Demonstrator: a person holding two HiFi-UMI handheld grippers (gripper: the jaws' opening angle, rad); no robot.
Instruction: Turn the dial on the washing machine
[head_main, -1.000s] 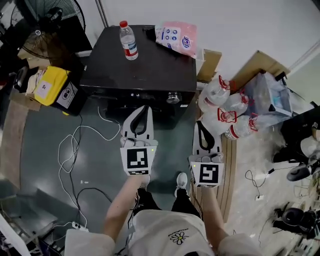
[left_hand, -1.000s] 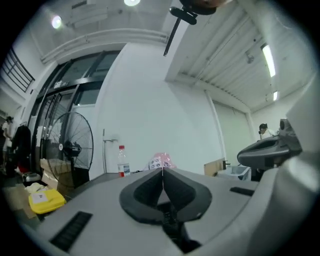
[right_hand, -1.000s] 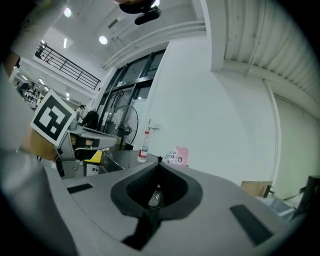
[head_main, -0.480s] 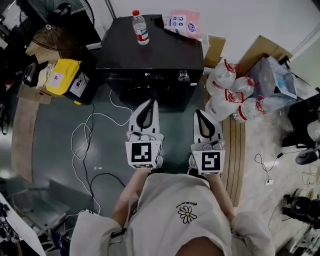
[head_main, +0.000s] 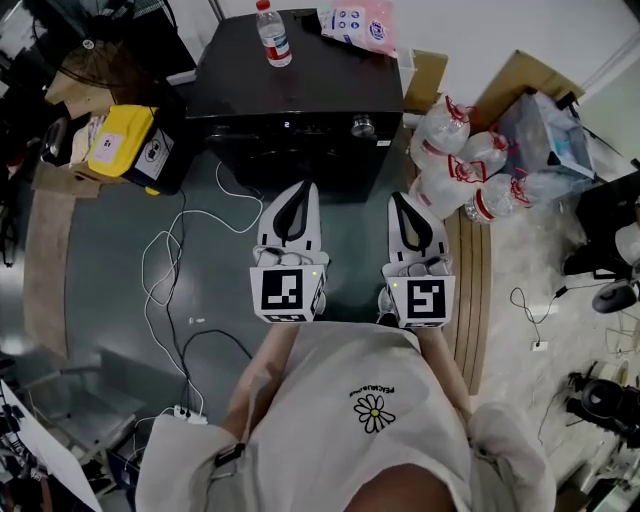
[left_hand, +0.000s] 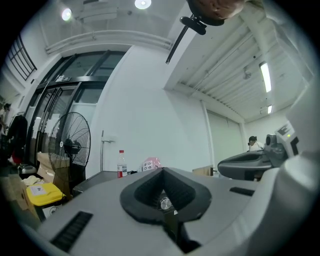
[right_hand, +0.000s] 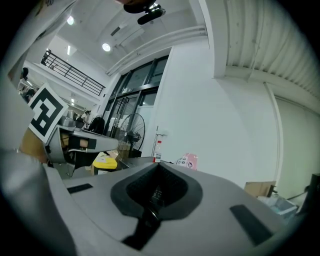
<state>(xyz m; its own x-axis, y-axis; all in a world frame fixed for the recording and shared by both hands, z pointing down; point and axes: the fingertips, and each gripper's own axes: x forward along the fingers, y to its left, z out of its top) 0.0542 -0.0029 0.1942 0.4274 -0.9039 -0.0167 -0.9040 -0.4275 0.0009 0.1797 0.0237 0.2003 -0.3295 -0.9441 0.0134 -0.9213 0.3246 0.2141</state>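
Observation:
The black washing machine (head_main: 300, 80) stands at the top of the head view, with its silver dial (head_main: 361, 126) on the right of the front panel. My left gripper (head_main: 297, 188) is held level in front of the machine, shut and empty, a short way left of the dial and apart from it. My right gripper (head_main: 399, 198) hangs beside it, jaws together with nothing between them, just right of the dial's line. In the left gripper view the dial (left_hand: 165, 202) shows small through the hollow behind the left gripper's (left_hand: 162, 170) closed tips. The right gripper (right_hand: 159, 164) points at the machine too.
A water bottle (head_main: 271, 33) and a pink pack (head_main: 360, 25) lie on the machine's top. Wrapped big water bottles (head_main: 455, 170) crowd the right side, a yellow box (head_main: 118, 140) and a fan (left_hand: 70, 145) the left. White cables (head_main: 170, 250) trail over the floor.
Both grippers have shifted together in front of the machine and risen slightly, still side by side. The head view has tipped down, so more of the person's body shows. Jaws stayed together.

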